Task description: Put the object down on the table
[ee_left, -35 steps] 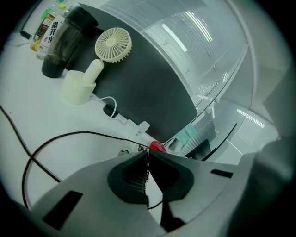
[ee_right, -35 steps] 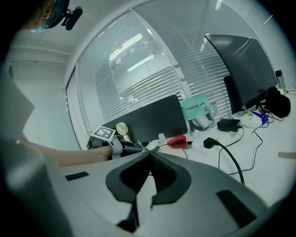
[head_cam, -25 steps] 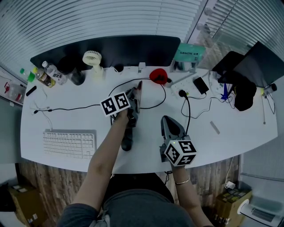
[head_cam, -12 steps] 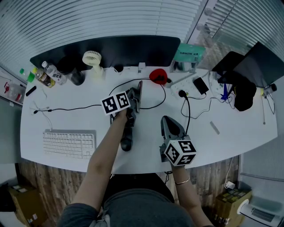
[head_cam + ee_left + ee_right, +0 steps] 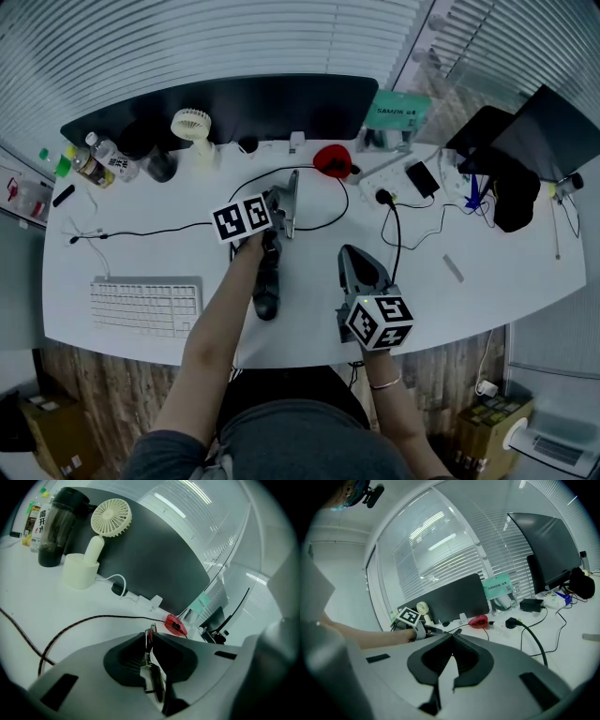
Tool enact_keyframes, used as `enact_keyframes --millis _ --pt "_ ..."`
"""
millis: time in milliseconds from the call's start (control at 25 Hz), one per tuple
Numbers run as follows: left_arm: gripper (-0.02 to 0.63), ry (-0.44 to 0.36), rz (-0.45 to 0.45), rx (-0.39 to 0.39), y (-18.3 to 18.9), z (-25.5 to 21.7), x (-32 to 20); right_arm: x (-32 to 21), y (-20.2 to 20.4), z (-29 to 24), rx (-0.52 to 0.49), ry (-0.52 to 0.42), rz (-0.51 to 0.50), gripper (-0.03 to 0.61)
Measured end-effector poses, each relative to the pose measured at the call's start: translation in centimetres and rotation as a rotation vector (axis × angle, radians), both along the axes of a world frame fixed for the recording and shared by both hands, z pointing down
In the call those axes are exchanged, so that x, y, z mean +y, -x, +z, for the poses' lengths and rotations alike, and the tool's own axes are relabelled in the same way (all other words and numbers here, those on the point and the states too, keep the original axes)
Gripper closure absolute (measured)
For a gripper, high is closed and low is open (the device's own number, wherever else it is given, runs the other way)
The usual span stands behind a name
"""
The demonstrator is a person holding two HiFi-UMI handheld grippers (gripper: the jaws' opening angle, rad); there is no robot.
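Left gripper [image 5: 291, 186] shifts slightly
Edged, with the thin metal piece [image 5: 149, 638] it pinches, a touch farther from the person and rolled, paler side up

Dim cool light, fisheye bending, dark vignetted corners

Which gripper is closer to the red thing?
Left. The left gripper, holding a thin object, points at the red thing a little beyond its tips; the right gripper sits much farther back.

White table [image 5: 141, 258], cream fan [image 5: 192, 125], black monitor [image 5: 272, 105], teal box [image 5: 398, 110]. The grey left gripper [image 5: 292, 184] and right gripper [image 5: 351, 251] carry black-and-white squares. The clip [image 5: 151, 674] is silver and red.
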State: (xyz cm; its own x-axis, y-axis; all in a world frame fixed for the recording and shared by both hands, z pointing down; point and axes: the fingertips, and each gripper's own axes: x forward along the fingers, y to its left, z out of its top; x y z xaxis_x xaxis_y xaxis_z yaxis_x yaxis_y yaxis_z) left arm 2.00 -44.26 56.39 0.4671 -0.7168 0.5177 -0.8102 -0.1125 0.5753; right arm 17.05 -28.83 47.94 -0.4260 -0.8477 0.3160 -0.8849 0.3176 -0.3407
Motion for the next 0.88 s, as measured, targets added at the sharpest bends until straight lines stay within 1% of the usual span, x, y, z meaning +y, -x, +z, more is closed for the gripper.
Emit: enact_keyframes --millis 280,440,520,600,720,880 --pt "0.568 -0.017 0.024 -0.044 0.0 -0.1 0.0 0.1 0.1 0.1 0.004 -0.002 0.001 0.578" --pt "0.564 -0.026 0.015 -0.084 0.5 -0.3 0.1 0.1 0.1 0.0 0.004 -0.005 -0.001 0.578" --pt "0.557 -0.034 0.011 -0.091 0.7 -0.6 0.1 0.2 0.2 -0.1 0.005 -0.005 -0.002 0.578" --pt "0.535 -0.048 0.012 -0.095 0.8 -1.1 0.2 0.2 0.2 -0.1 0.006 -0.005 -0.004 0.578" --pt "0.534 -0.08 0.014 -0.108 1.3 -2.3 0.5 0.3 0.6 -0.2 0.006 -0.009 -0.011 0.578" --pt "0.534 -0.123 0.024 -0.147 2.0 -3.7 1.5 0.4 1.1 -0.3 0.004 -0.013 -0.022 0.578"
